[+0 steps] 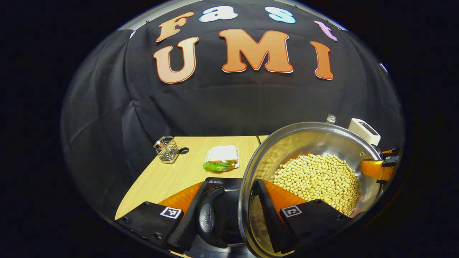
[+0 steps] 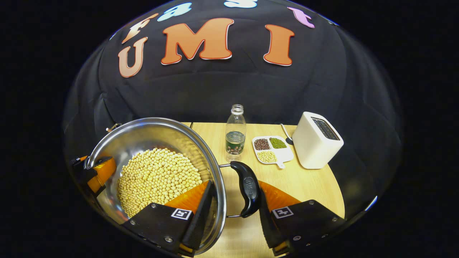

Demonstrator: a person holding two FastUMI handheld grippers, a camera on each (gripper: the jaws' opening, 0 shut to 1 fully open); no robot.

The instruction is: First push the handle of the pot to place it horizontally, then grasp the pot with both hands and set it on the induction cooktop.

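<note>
On the table (image 2: 308, 186): one pot (image 2: 150, 139), two tools (image 1: 233, 218) (image 2: 231, 215) gripping its handles.

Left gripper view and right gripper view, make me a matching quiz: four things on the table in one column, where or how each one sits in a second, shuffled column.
Things:
1. round stainless steel pot
2. clear plastic bottle
3. white sandwich with green lettuce
4. white divided dish

States:
A. on a small plate left of the pot
B. holds three kinds of beans, beside the white toaster
C. filled with yellow soybeans, a claw at each handle
D. uncapped, upright, a little water inside

Pairs: 1-C, 2-D, 3-A, 4-B
</note>
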